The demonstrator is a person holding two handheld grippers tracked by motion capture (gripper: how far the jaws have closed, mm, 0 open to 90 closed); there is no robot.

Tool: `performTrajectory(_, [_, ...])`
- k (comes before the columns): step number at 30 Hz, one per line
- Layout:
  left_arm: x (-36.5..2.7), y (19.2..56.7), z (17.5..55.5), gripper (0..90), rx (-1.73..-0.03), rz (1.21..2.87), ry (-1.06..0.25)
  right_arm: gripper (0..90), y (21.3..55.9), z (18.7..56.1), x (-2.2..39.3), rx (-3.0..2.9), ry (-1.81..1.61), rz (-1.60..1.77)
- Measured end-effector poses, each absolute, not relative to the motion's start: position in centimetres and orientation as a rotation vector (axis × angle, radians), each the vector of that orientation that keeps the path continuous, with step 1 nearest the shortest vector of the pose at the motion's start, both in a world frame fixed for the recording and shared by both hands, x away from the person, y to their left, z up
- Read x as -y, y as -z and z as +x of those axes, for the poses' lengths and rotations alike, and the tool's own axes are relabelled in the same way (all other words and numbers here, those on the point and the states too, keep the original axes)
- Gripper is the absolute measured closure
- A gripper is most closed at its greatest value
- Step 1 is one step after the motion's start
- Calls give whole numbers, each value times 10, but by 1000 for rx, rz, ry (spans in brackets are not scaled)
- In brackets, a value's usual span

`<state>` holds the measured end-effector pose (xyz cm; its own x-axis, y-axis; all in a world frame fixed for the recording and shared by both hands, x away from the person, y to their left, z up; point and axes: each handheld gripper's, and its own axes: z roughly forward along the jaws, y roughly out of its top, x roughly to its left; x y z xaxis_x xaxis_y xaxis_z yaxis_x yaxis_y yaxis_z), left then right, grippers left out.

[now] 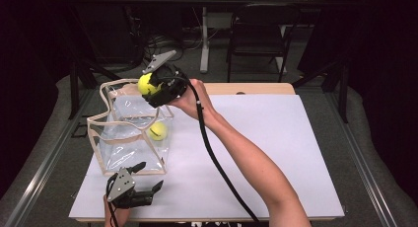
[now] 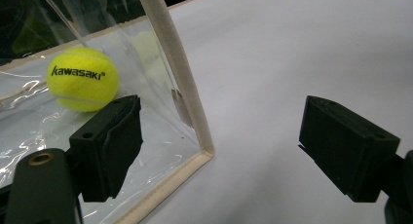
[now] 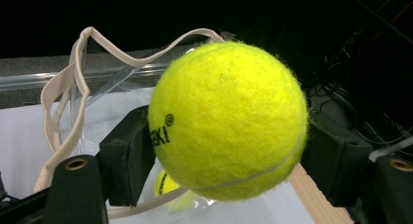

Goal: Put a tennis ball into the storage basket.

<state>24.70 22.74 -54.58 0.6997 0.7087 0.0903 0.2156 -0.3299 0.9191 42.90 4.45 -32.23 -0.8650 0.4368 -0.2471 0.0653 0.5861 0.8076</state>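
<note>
Best done by carrying the fuzzy yellow felt tennis ball, pinched between the jaws of the right tongs, squarely over the open mouth of the clear soft-plastic bag with cream fabric trim just below, then lowering before releasing, since the limp, wavy rim may fold inward. Worth steadying the bag's near corner with the left tongs, now spread wide and empty beside that corner. Already inside, beneath the right tongs: a second yellow tennis ball, round and springy, resting on the crinkled glossy floor above the smooth white tabletop.
</note>
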Motion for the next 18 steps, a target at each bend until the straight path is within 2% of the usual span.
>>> performTrajectory(18, [-228, 546, 248, 159, -721, 1878, -599, 262, 328, 430, -57, -2413, -1185, 388])
